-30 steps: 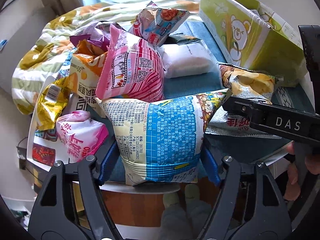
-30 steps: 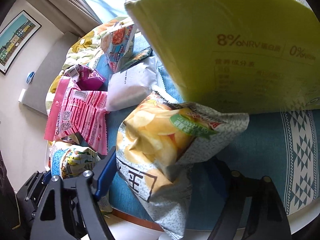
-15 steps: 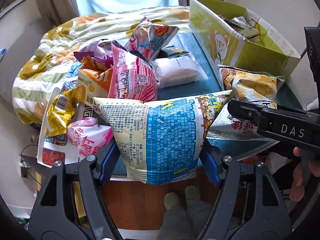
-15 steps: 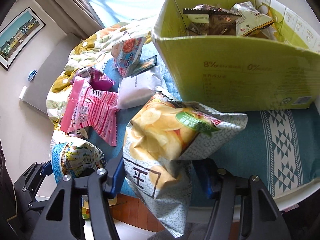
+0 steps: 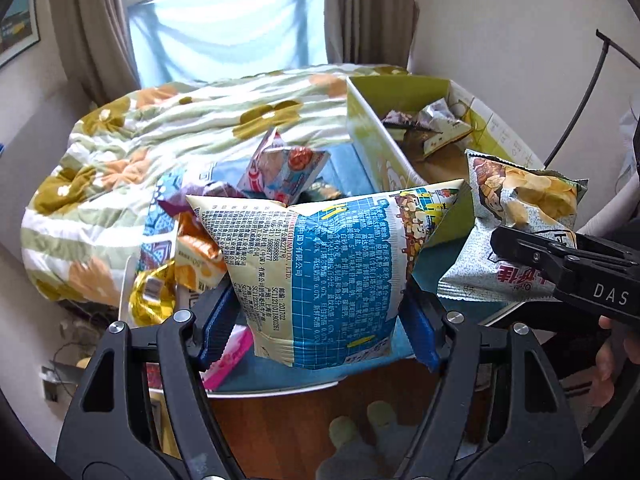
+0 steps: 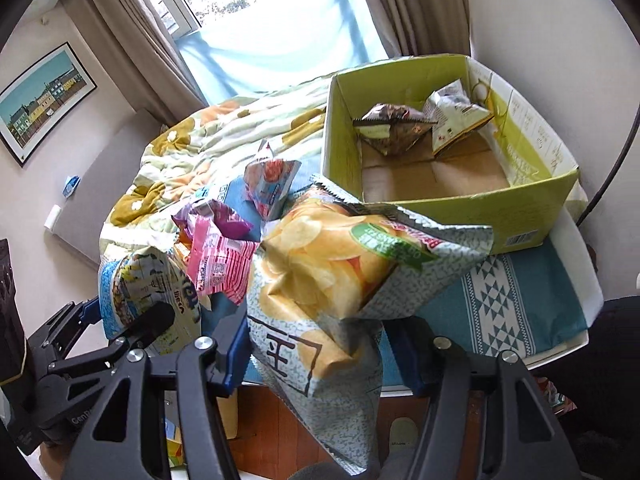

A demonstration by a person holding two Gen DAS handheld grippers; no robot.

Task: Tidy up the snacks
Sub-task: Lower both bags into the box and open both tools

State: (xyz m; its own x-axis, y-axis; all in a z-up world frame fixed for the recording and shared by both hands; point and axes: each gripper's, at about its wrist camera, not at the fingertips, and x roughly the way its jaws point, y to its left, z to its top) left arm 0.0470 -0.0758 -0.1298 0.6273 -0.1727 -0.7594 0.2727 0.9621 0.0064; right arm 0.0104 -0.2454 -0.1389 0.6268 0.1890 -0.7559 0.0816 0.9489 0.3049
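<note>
Both bags have come up off the desk point(image 6: 576, 320) since a second ago, and the open green cardboard box point(image 6: 532, 200) now shows its inside. Your left gripper point(image 5: 320, 320) has its jaws clamped on the puffy blue-and-cream foil snack bag point(image 5: 320, 264); your right gripper point(image 6: 316, 344) has its jaws closed on the grey speckled potato-chip bag point(image 6: 332, 272). Beyond the jaws, two small packets point(image 6: 420, 128) lie in the box. Several more bags point(image 6: 224, 256), left of the right jaws, are still unsorted, so you seem early in the job.

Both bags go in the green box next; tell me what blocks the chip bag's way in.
Nothing visible does. The chip bag, held by the right gripper, hangs just before the green box, whose top is open.
</note>
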